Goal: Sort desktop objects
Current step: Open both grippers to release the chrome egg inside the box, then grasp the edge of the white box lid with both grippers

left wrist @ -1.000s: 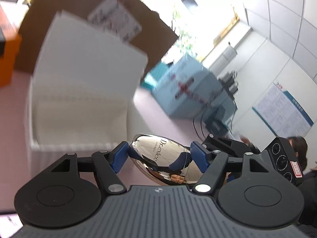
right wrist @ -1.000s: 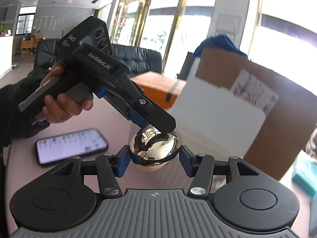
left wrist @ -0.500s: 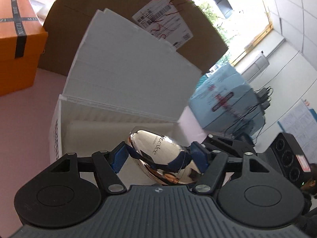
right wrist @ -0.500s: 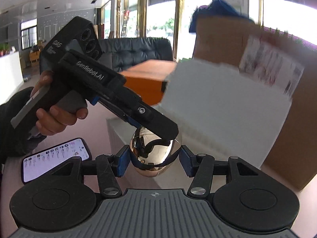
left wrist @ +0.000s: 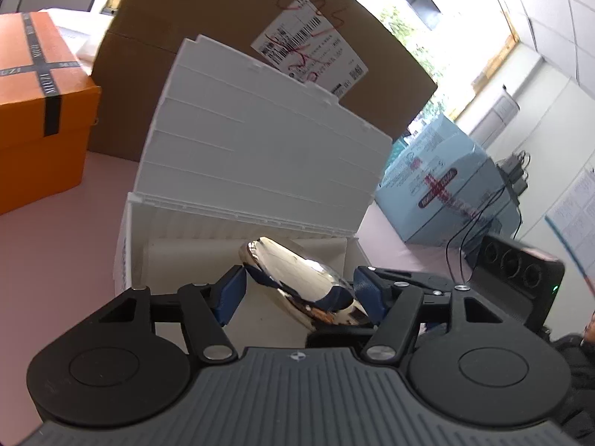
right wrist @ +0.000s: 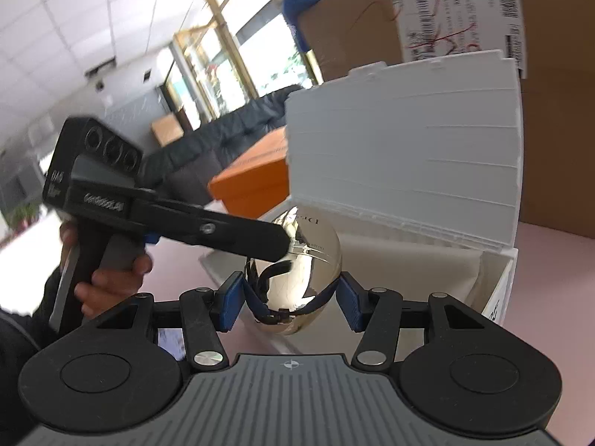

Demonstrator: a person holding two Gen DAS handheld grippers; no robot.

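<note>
Pink desk (left wrist: 55, 252), open white box (left wrist: 238, 230) ahead of both grippers — risky handover.
Your left gripper (left wrist: 301, 293) looks spread; right gripper (right wrist: 292, 299) barely pinches the chrome egg (right wrist: 297, 260) — slick shell could slip.

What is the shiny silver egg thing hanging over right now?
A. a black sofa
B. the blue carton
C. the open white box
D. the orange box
C. Both wrist views show the shiny egg-shaped object between the gripper pads, right above the open white box, whose lid stands up behind it.

surface: pink table (left wrist: 55, 245) — on it: white box (left wrist: 238, 219), orange box (left wrist: 33, 111), cardboard box (left wrist: 208, 11)
</note>
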